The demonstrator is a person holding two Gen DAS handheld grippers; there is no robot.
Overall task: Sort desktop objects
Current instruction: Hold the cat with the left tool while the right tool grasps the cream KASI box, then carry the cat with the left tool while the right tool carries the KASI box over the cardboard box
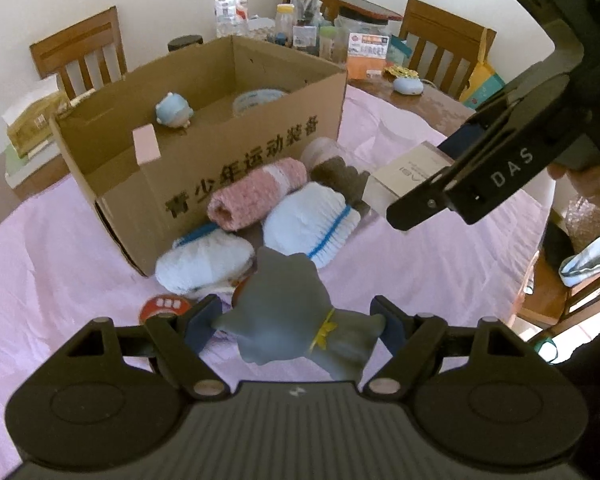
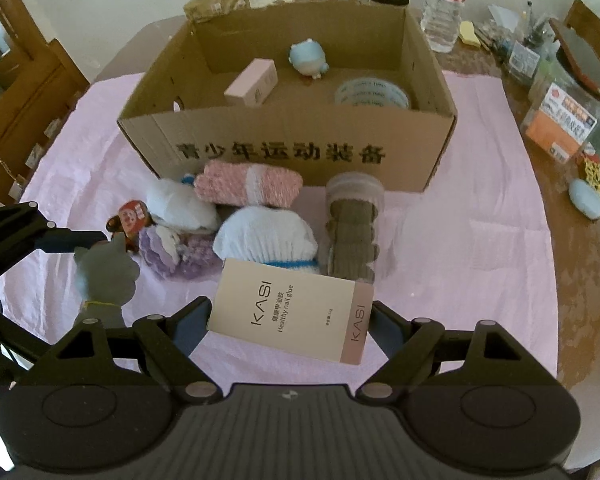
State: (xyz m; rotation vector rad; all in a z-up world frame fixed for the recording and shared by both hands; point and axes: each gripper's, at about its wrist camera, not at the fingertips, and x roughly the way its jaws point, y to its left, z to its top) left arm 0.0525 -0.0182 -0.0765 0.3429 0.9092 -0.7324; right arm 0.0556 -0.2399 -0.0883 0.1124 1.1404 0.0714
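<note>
Socks (image 2: 256,184) vs box (image 2: 292,148), claws (image 2: 288,326) loaded

Your left tool (image 1: 298,322) is matt black plastic, pads on a smooth grey rubbery cat figure (image 1: 288,320). Your right tool (image 2: 290,322) grips a satin paperboard carton (image 2: 288,314). Corrugated cardboard box (image 2: 292,144), matt. Knitted socks (image 2: 266,240), fuzzy. Surface cloth (image 2: 460,280) pink, creased.

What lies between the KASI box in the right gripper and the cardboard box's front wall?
In the right wrist view: a white rolled sock and, behind it, a pink one, between KASI box and cardboard box.
</note>
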